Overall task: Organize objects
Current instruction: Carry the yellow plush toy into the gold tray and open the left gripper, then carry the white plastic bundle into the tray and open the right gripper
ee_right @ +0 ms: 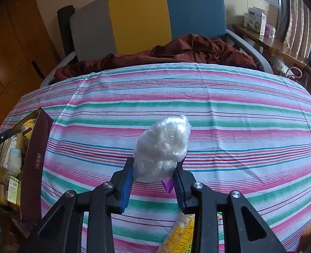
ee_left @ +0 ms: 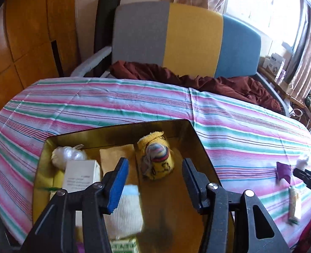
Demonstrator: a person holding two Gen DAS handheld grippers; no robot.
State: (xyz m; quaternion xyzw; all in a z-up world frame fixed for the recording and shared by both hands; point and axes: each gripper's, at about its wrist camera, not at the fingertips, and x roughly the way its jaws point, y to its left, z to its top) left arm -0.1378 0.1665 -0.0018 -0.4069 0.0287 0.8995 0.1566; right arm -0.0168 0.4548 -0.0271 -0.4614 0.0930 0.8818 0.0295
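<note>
Pick-up step: right gripper [ee_right: 153, 174] fingers closed on crumpled plastic bag [ee_right: 162, 147] above striped surface [ee_right: 239, 126]; left gripper [ee_left: 153, 177] fingers spread empty over box [ee_left: 189, 126]; next, carry to box.

Box [ee_left: 194, 135] on the striped cloth [ee_left: 134, 103], rolled sock [ee_left: 156, 158] inside; snack packet [ee_left: 294, 202] to its right.

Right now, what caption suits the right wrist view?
Right gripper clamps a crumpled plastic bag above the striped tablecloth.
</note>
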